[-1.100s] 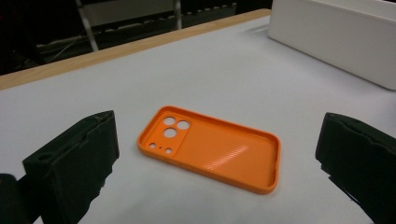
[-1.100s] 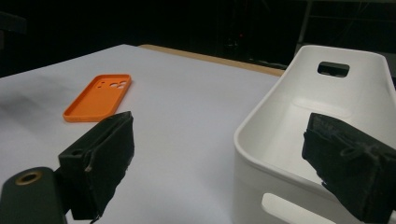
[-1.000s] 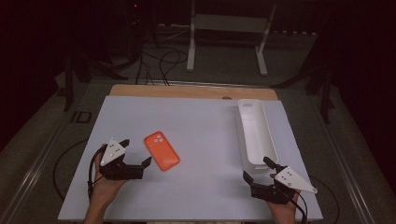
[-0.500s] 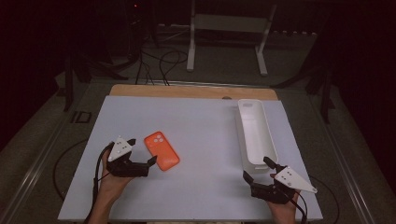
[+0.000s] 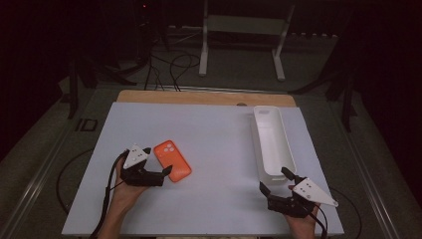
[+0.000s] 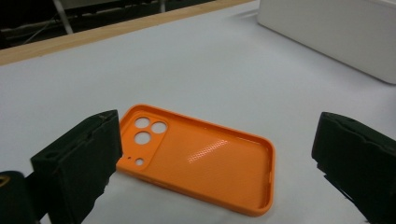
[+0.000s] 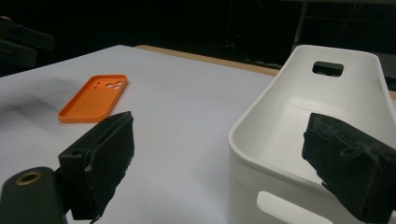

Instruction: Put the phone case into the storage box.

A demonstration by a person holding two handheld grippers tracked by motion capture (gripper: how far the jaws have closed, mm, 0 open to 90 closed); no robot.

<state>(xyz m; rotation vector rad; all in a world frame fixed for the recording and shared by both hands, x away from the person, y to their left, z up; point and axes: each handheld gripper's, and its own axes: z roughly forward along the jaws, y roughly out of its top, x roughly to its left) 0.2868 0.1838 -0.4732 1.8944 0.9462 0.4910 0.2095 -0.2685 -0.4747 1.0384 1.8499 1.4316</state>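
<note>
The left gripper (image 5: 161, 174) has slid right across the table (image 5: 214, 149) until its wide-open, empty jaws flank the orange phone case (image 5: 172, 160) lying flat at near left, ready to pinch, while the right gripper (image 5: 277, 185) waits open beside the white bin (image 5: 271, 144).

Left gripper (image 5: 160, 168) at orange phone case (image 5: 172, 161), right gripper (image 5: 274, 182) near white bin (image 5: 272, 141)

This looks like a lab or recording studio, though the dark surroundings are hard to read. A white-topped table (image 5: 214, 129) stands among floor cables (image 5: 174, 64) and a metal stand (image 5: 244, 30).
</note>
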